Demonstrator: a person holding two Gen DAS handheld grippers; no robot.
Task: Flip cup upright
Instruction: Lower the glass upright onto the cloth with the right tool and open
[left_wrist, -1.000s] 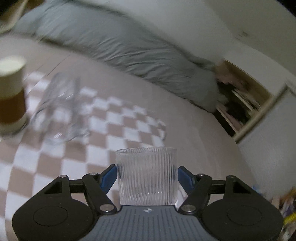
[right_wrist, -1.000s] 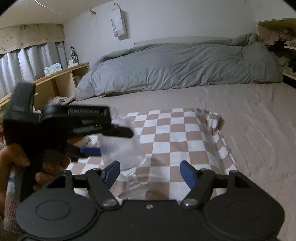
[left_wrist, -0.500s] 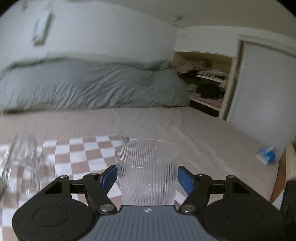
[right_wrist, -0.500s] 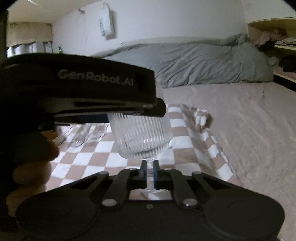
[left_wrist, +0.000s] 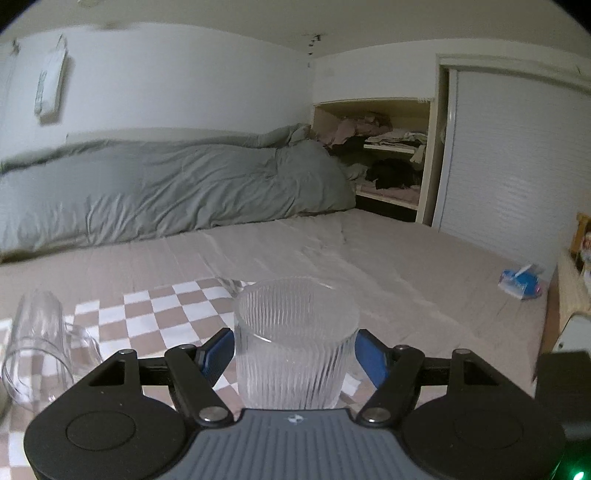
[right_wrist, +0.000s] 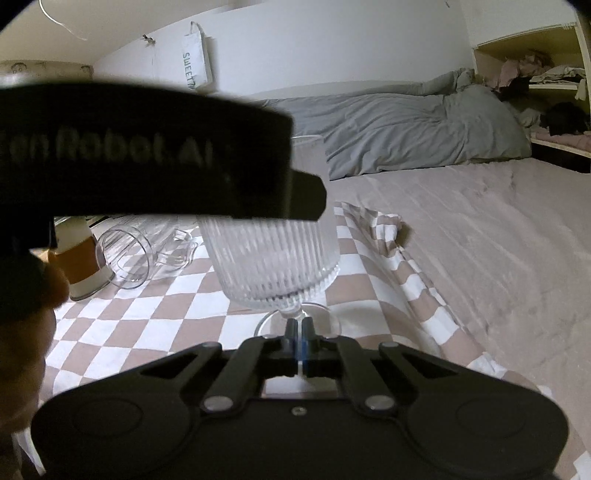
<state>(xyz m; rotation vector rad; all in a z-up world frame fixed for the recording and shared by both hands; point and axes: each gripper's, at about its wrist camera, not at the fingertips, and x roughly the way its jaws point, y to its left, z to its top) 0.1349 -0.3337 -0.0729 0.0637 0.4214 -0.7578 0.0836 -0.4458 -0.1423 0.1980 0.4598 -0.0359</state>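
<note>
A ribbed clear glass goblet (left_wrist: 295, 343) stands upright, mouth up, between the blue pads of my left gripper (left_wrist: 295, 354), which is shut on its bowl. In the right wrist view the goblet's bowl (right_wrist: 273, 258) sits above its stem, and my right gripper (right_wrist: 298, 332) is shut on the stem just above the round foot (right_wrist: 321, 314). The foot is close over the checkered cloth (right_wrist: 155, 317); I cannot tell whether it touches. The left gripper's black body (right_wrist: 147, 155) covers the bowl's top.
A clear plastic pitcher (right_wrist: 140, 254) lies on its side on the cloth, also seen in the left wrist view (left_wrist: 40, 350). A white and brown tumbler (right_wrist: 83, 264) stands beside it. A grey duvet (left_wrist: 166, 192) lies at the back; shelves (left_wrist: 388, 158) stand far right.
The left gripper turned level with the goblet, bringing it upright. The right gripper, open a second ago, closed on the stem and stays shut on it.
</note>
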